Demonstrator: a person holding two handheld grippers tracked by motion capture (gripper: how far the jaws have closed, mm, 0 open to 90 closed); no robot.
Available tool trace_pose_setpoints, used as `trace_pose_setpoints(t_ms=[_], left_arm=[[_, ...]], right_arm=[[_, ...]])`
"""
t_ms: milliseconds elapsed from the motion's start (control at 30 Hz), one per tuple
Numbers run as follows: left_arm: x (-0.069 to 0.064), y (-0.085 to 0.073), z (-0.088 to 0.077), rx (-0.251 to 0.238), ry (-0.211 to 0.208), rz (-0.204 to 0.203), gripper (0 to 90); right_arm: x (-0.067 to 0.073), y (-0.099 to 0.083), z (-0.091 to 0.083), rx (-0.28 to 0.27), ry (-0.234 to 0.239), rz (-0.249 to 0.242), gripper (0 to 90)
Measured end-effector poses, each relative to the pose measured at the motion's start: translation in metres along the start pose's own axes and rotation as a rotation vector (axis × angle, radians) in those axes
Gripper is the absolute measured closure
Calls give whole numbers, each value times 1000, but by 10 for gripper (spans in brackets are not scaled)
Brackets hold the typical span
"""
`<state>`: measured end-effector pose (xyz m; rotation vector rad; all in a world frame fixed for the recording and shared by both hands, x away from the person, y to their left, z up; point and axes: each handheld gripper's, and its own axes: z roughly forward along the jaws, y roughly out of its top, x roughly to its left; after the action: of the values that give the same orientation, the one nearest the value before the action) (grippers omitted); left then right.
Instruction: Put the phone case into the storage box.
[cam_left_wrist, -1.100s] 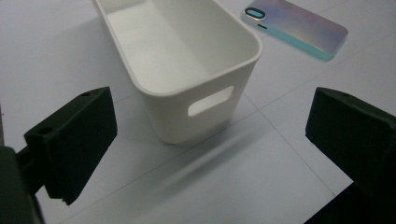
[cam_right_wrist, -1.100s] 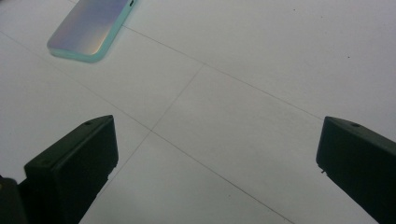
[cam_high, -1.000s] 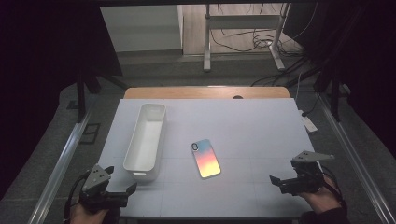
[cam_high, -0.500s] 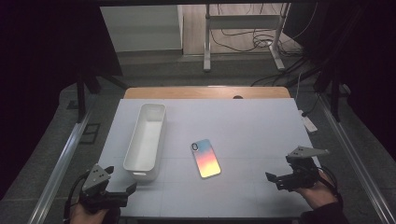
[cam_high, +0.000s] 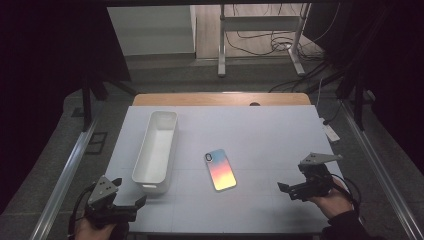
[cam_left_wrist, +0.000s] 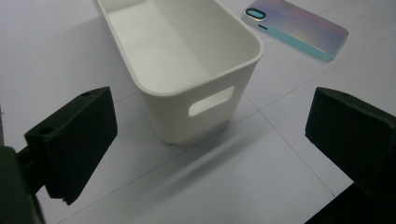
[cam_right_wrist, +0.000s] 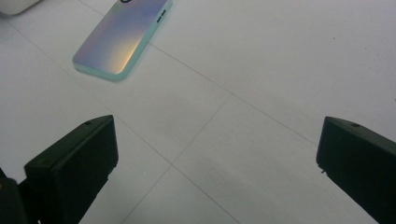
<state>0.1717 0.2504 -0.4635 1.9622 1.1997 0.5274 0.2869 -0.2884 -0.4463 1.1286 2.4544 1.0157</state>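
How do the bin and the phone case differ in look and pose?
The bin is plain white, tall-walled and open on top; the phone case is flat with a pink-to-orange sheen. The bin is longer. The bin lies nearer the left gripper, the case nearer the middle. Both rest on the table, apart.

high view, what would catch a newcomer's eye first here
The phone case stands out first: a pink-to-orange gradient lying flat at the middle of the pale table. Left of it, apart, stands a long white bin, nothing in it. At the near corners the left gripper and right gripper hover open, holding nothing.
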Motion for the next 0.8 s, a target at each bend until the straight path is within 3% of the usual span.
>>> trace_pose_setpoints(t_ms=[233,400,800], left_arm=[[0,0,0,-3,-3,-4,29],[1,0,0,-5,-4,-7,29],[1,0,0,-4,-7,-9,29]], right_arm=[[3,5,6,0,2,-3,0],[6,10,13,16,30,8,0],[12,18,23,43,54,-25,0]])
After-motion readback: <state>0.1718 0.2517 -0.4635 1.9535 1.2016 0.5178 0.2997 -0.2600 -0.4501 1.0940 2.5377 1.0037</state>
